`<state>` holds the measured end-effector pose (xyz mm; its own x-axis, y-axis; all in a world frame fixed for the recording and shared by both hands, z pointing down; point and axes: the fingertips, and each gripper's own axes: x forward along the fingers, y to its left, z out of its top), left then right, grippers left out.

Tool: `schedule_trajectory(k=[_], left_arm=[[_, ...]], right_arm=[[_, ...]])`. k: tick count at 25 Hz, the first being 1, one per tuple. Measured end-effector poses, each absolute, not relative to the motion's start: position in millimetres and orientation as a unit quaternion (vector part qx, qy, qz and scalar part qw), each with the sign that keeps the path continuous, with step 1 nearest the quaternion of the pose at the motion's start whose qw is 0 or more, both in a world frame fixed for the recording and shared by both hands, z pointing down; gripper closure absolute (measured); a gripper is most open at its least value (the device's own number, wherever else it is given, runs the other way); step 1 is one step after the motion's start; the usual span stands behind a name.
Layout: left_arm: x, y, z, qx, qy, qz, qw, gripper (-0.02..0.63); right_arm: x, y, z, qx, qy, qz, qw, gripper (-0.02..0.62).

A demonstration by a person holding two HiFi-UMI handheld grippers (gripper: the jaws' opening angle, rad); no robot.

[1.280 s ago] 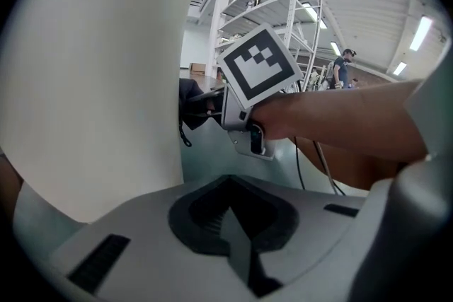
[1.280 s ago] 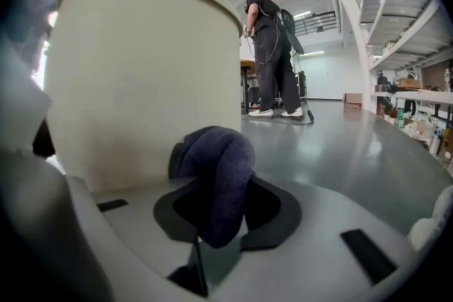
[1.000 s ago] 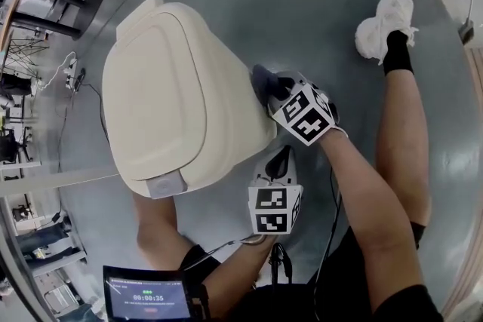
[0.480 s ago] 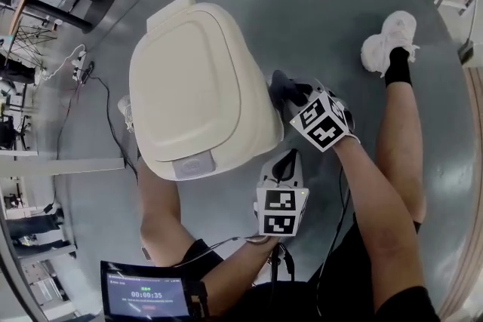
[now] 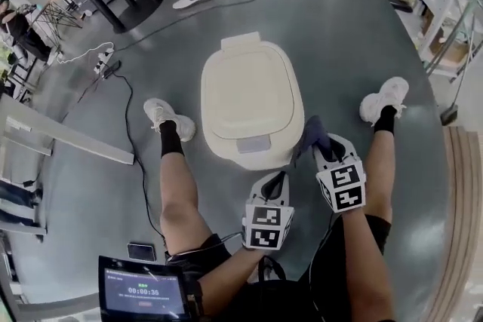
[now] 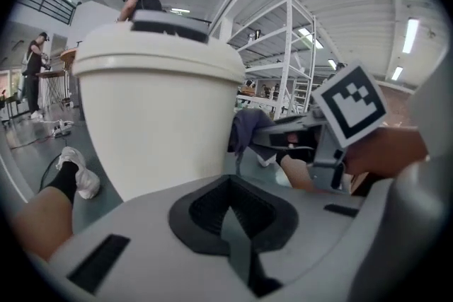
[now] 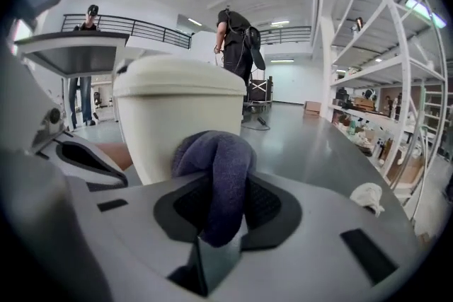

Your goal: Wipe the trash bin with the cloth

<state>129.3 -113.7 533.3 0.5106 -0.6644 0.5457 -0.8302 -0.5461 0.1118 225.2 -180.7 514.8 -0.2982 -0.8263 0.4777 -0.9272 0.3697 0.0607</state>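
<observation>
The right gripper [image 7: 212, 237] has its two jaws clamped on one dark blue cloth [image 7: 216, 180], which bulges up out of them in a thick fold. In the head view that gripper [image 5: 322, 149] points at the lower right side of the bin [image 5: 249, 105], with the cloth [image 5: 312, 133] at the bin's wall; whether it presses on the wall or sits just beside it cannot be told. The left gripper [image 6: 233, 223] has its jaws drawn together with nothing between them. It hangs just in front of the bin's near side [image 5: 277, 181], apart from it and left of the right gripper. From the left gripper view the bin [image 6: 156, 124] fills the middle and the cloth [image 6: 248, 131] shows at its right edge. There is one bin, cream, lid down, upright on the grey floor [image 5: 339, 34] between the person's two legs. Two white shoes flank it, one to its left [image 5: 167, 117] and one to its right [image 5: 385, 98]. One screen [image 5: 143, 292] sits at the person's left side, and one phone [image 5: 142, 251] lies on the floor just above it. One dark cable [image 5: 124, 109] runs across the floor left of the bin. In the right gripper view two people stand behind the bin [image 7: 177, 117], one at the middle [image 7: 237, 39] and one higher at the left [image 7: 90, 14].
</observation>
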Motion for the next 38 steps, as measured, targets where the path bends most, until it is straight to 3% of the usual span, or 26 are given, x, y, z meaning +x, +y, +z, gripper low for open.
schedule_trajectory(k=[11,24,33,38], left_arm=[[33,-109,478,0.833,-0.502,0.143,0.182,0.609],[-92,-154,426,0.801,-0.579,0.104,0.112,0.609],[-146,-201,391,0.789,-0.602,0.114,0.043,0.609],[-170,-224,367,0.795,-0.592,0.125,0.023,0.609]], right_arm=[[166,-105,463,0.604,-0.767,0.128,0.173,0.506],[22,-83,457,0.529,-0.823,0.134,0.159,0.506],[-32,-106,456,0.552,-0.805,0.21,0.057,0.506],[-55,-128,461,0.576,-0.782,0.236,0.035,0.506]])
